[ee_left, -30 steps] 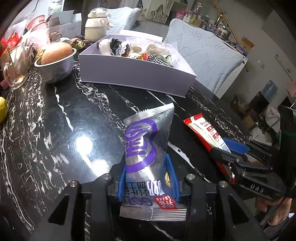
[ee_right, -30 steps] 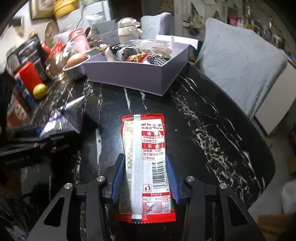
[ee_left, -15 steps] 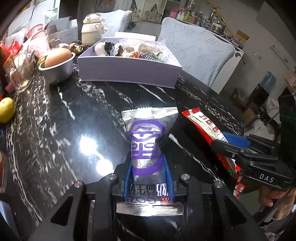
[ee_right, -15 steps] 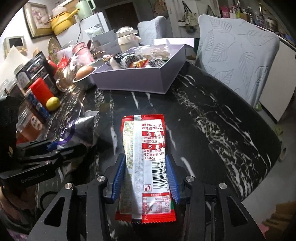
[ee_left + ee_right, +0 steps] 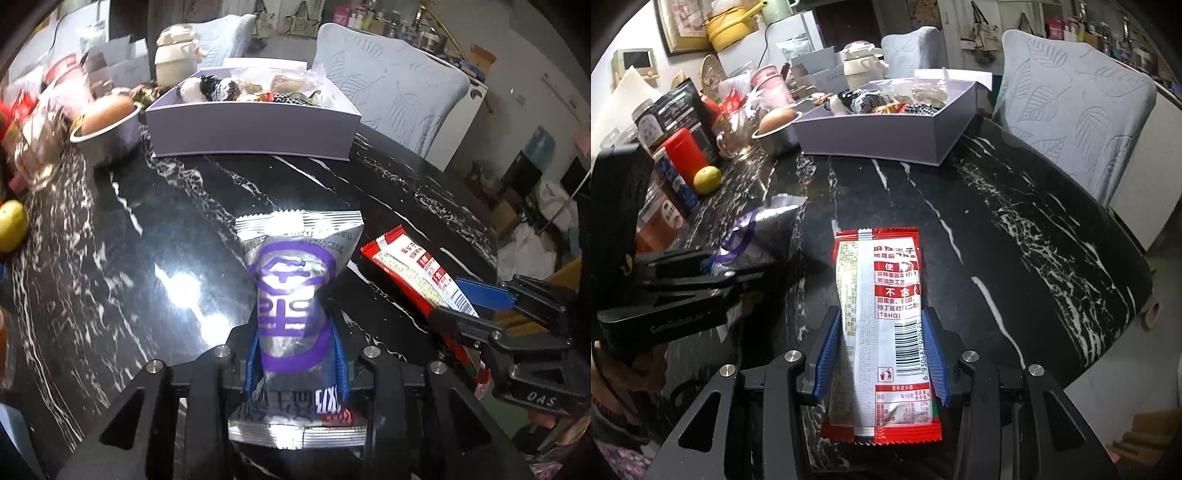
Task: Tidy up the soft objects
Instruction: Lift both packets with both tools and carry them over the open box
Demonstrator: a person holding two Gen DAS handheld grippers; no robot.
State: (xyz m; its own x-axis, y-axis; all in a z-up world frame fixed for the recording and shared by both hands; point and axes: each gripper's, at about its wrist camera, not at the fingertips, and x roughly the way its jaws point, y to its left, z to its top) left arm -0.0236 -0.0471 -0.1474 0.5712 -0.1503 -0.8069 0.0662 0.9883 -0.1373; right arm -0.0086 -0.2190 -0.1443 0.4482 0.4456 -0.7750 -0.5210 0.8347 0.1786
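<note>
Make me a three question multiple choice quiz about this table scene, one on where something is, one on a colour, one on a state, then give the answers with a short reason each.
1. Where is the metal bowl?
A. beside the lavender box
B. inside the box
C. on the chair

2. What colour is the print on the silver packet?
A. green
B. purple
C. orange

3. What is the right gripper doing?
A. hanging open
B. clamping the red packet
C. gripping a lemon

Answers: 1 A, the bowl stands on the table against the box's left end. 2 B, a purple emblem marks the foil. 3 B, both blue pads press the red packet's sides.
</note>
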